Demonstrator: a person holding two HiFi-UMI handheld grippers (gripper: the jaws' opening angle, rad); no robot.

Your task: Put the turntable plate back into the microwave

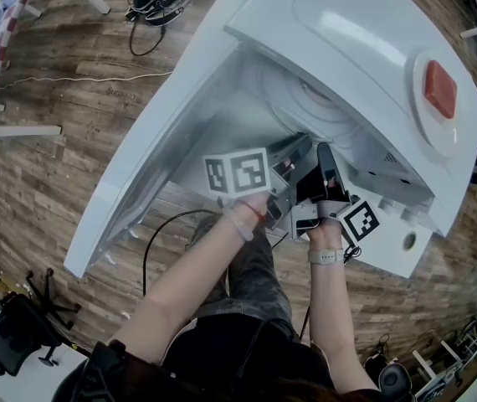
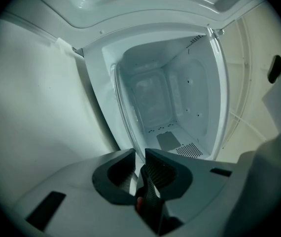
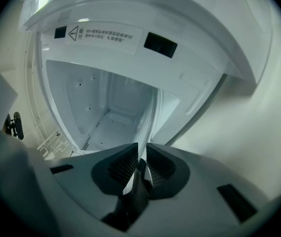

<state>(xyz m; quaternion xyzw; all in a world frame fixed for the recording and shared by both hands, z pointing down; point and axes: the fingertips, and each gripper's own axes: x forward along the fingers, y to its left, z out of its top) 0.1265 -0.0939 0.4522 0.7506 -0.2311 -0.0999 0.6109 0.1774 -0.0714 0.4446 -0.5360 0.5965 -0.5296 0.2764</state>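
The clear glass turntable plate [image 1: 310, 99] is held on edge in the mouth of the white microwave [image 1: 364, 23], partly inside the cavity. My left gripper [image 1: 301, 151] is shut on its near rim, and my right gripper [image 1: 325, 159] is shut on the same rim close beside it. In the left gripper view the jaws [image 2: 139, 154] pinch the plate [image 2: 122, 107], which rises edge-on in front of the empty cavity [image 2: 175, 98]. The right gripper view shows the same: the gripper [image 3: 141, 149] clamped on the plate's thin edge [image 3: 149, 116], with the cavity floor [image 3: 106, 127] behind.
The microwave door [image 1: 138, 174] hangs open to the left. A red patch [image 1: 440, 89] sits on the microwave's top. Black cables [image 1: 151, 11] and chair legs lie on the wooden floor [image 1: 63, 99] around it. A black office chair [image 1: 12, 342] stands at lower left.
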